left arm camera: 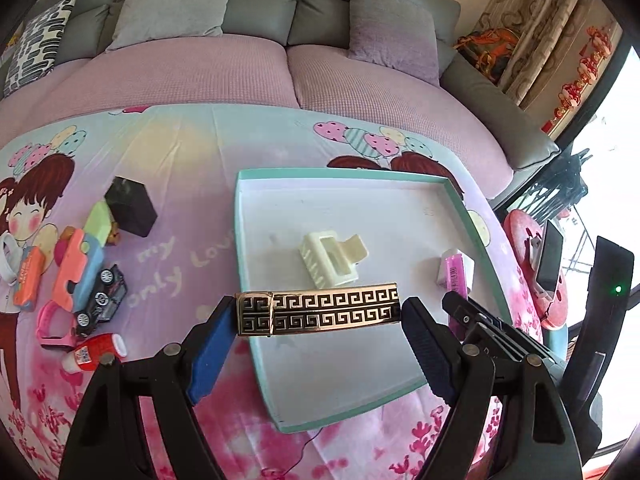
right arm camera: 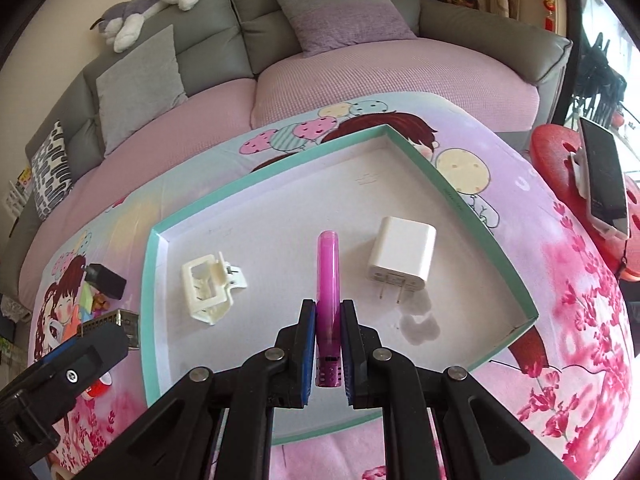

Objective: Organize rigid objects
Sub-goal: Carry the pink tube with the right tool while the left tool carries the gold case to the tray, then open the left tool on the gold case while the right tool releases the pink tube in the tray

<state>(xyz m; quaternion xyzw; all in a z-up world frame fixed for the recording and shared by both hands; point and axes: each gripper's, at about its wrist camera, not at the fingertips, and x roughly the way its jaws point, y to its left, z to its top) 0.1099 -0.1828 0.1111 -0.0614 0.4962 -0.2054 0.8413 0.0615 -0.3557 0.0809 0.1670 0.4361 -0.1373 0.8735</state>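
We read little writing here: the printed cloth [left arm camera: 176,184] carries "my only Lov…" in pale letters, out to the left of our left gripper [left arm camera: 318,314]; the red and white bottle [left arm camera: 96,354] and the orange box [left arm camera: 28,276] further left bear labels too small for us to make out

Our left gripper holds one gold and black bar with a Greek-key pattern [left arm camera: 318,312] crosswise, its jaws spread wide with a blue pad [left arm camera: 212,352] pressing on each end, over the near left edge of the teal-rimmed tray [left arm camera: 240,264]. Our right gripper [right arm camera: 328,340] is clamped tight on one magenta tube [right arm camera: 329,280], which points straight ahead from its fingers over the tray's white floor

Inside the tray we count two loose things: one cream hair claw [right arm camera: 210,292] ahead and to the left of the right gripper, and one white plug adapter [right arm camera: 402,258] with two prongs ahead and to its right

Far to the left of the left gripper, on the cloth, lies a huddle: one black box [left arm camera: 130,208], one black toy car [left arm camera: 102,300], one pink and blue toy pistol [left arm camera: 78,268], one pink band [left arm camera: 54,330]. Beyond the tray we count three grey cushions [left arm camera: 176,0] and one patterned one [left arm camera: 38,44] on the sofa. To the right of the right gripper, one phone [right arm camera: 604,176] stands on a red stool [right arm camera: 560,164]
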